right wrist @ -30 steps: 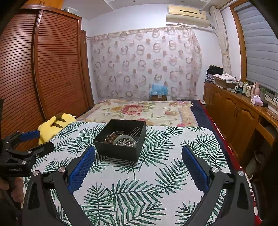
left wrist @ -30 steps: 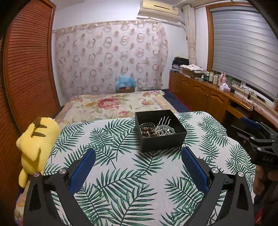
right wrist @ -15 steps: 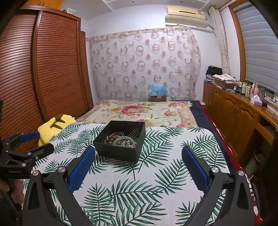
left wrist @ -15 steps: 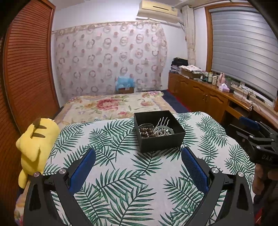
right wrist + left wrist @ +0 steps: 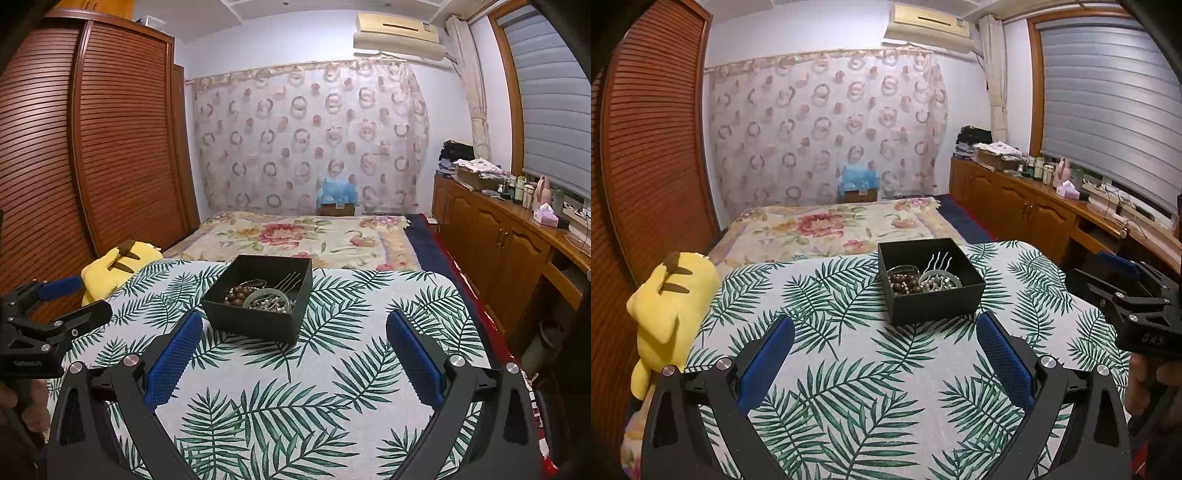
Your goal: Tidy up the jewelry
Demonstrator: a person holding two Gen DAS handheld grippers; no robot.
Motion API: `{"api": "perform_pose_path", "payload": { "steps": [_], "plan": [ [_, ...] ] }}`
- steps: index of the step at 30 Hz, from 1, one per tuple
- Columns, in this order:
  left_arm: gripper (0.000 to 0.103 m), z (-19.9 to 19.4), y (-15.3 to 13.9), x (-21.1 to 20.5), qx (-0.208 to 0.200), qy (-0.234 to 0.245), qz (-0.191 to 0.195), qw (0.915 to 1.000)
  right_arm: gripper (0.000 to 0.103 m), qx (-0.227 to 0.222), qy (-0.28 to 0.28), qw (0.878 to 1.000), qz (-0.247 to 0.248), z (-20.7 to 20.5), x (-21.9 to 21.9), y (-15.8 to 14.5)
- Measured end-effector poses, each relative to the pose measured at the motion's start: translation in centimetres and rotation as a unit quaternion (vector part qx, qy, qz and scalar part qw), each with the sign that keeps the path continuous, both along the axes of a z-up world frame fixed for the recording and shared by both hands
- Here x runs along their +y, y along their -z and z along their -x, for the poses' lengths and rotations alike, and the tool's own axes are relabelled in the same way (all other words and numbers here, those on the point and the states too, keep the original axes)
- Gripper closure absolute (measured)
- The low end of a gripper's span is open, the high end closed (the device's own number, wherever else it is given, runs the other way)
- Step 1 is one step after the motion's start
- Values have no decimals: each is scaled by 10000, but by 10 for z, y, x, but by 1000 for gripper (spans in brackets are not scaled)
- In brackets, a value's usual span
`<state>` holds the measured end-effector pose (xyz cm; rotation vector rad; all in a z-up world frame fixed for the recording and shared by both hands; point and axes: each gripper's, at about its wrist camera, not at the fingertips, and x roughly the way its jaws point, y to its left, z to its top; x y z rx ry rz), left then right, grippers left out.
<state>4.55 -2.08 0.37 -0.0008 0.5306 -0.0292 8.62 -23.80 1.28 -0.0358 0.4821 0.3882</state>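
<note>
A black open box stands on the leaf-print tablecloth, toward its far side. Inside lie a brown bead bracelet, a silver hair comb and a tangle of silvery pieces. My left gripper is open just short of the box, nothing between its blue pads. In the right wrist view the same box sits ahead and left, with the beads and a pale bangle showing. My right gripper is open and holds nothing. Each gripper shows at the edge of the other's view.
A yellow plush toy leans at the table's left edge. Beyond the table lies a bed with a floral cover. Wooden cabinets with clutter on top run along the right wall, and a slatted wardrobe stands at the left.
Both views have drifted only slightly. The box and its contents have not moved, and both grippers stay open.
</note>
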Motion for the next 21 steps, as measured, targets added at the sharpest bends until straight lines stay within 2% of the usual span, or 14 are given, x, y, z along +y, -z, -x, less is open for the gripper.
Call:
{"api": "perform_pose_path", "payload": {
  "steps": [21],
  "plan": [
    [8, 2, -2, 2, -21, 6, 7, 10000, 3, -28, 13, 10000, -47, 2, 4, -4]
  ]
}}
